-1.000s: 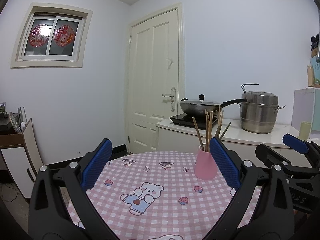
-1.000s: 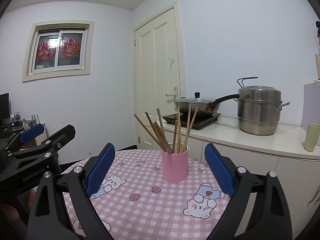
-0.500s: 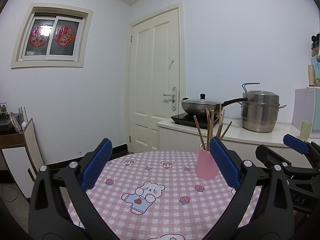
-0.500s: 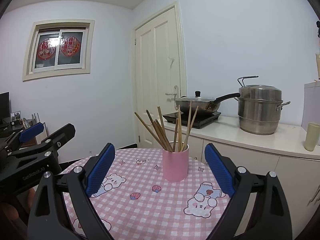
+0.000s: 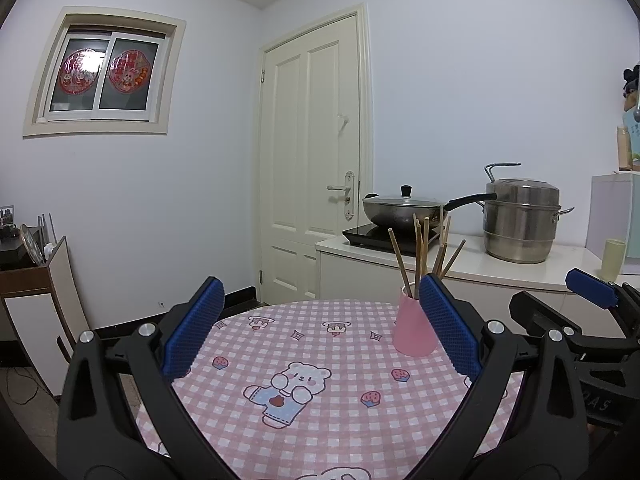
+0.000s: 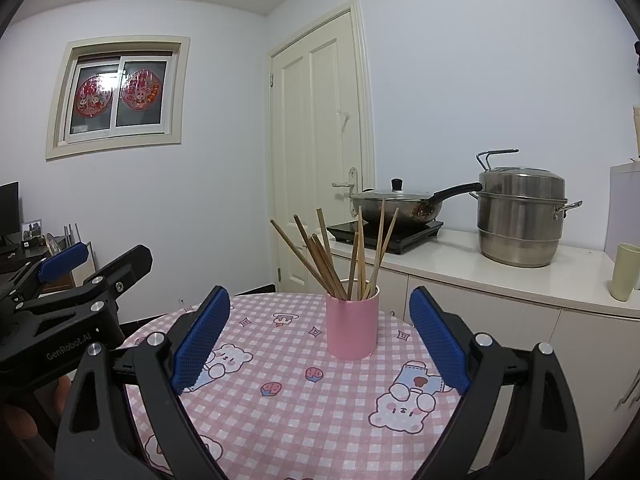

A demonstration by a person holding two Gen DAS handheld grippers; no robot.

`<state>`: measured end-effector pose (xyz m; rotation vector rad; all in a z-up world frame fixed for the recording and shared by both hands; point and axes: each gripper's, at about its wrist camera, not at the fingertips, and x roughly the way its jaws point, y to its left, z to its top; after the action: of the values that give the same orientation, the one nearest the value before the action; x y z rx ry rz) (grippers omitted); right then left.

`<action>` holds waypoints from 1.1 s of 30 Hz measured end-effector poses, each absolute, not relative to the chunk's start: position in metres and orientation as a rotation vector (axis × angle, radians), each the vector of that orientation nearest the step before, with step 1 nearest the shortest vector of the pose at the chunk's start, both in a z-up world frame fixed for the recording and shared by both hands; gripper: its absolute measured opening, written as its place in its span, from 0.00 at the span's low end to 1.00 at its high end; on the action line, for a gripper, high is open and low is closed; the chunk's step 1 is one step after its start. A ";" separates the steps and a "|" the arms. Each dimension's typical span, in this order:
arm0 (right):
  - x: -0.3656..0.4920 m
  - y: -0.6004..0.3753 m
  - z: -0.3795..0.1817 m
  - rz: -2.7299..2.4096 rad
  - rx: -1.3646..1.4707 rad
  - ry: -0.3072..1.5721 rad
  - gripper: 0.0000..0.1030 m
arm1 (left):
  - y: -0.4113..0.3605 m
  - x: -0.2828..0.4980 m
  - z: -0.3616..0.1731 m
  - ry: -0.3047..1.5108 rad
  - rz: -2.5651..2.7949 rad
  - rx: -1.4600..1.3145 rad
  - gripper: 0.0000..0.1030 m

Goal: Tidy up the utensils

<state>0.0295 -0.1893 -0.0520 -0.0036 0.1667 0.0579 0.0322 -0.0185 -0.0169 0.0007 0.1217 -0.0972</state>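
Two tongs are in view, both held level above the near edge of the round worktop [image 6: 280,412] and neither in contact with anything. The left tongs [image 5: 320,336] stand spread wide with nothing between the blue pads; the right tongs [image 6: 320,340] likewise stand spread wide and empty. In the right wrist view the pink cup [image 6: 352,326] sits framed between the two pads but well ahead of them, which suggests an approach lined up on the cup or its contents, with the left tongs kept off to the side, clear of that line. The cup stands upright on the pink checked cloth, toward the far side of the worktop, near the white counter that carries a lidded wok [image 6: 396,210] and a steel steamer pot [image 6: 520,216]. The chopsticks [image 6: 344,252] are wooden, brown and plain; all stand in the cup and fan outward at differing angles, several leaning left, others nearly upright. An exact count cannot be made where they overlap. No utensil lies loose on the cloth in either view. Judgement: collection appears complete or nearly so, and the remaining work, if any, concerns straightening the spread bundle.
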 end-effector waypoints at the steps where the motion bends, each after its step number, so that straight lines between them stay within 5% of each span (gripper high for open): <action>1: 0.029 -0.189 -0.052 0.058 -0.003 0.167 0.85 | -0.018 0.032 -0.017 0.122 -0.096 0.001 0.93; 33: 0.058 -0.190 -0.062 0.062 -0.008 0.222 0.87 | -0.013 0.057 -0.034 0.193 -0.088 0.000 0.94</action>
<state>0.0580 -0.1897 -0.0618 -0.0076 0.2221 0.0623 0.0573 -0.0134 -0.0336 0.0000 0.1932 -0.0880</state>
